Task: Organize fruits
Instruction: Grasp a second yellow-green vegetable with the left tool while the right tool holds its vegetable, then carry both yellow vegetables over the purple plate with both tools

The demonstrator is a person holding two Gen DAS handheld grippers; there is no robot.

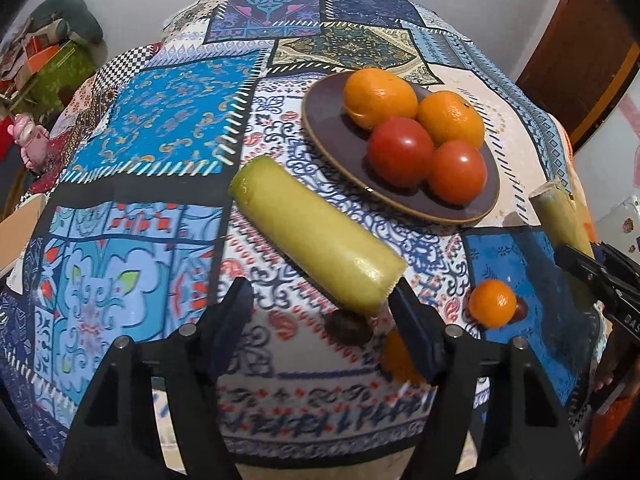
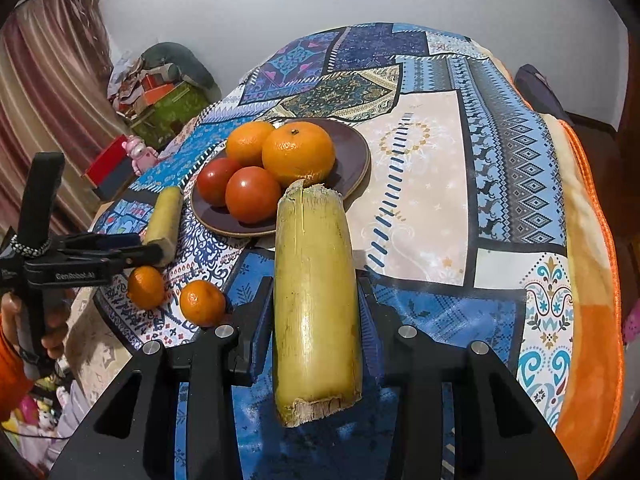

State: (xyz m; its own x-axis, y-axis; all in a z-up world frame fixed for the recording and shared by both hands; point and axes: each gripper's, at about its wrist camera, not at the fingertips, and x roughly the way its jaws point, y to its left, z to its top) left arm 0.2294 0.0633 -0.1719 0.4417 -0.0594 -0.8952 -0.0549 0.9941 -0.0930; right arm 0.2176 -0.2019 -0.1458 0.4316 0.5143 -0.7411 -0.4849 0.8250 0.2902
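Yellow-green sugarcane pieces: one (image 2: pixel 316 308) clamped in right gripper (image 2: pixel 316 320), one (image 1: pixel 316 236) ahead of wide-open, empty left gripper (image 1: pixel 320 312) (dark brown round plate (image 1: pixel 332 136) beyond).

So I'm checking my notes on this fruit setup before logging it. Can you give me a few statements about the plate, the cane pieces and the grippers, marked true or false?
1. The plate holds two oranges and two tomatoes. True.
2. The right gripper has a sugarcane piece between its jaws. True.
3. Both small mandarins sit on the plate. False: one mandarin and the other mandarin lie on the tablecloth.
4. The left gripper is clamped on a tomato. False: its jaws are open near the second cane piece.
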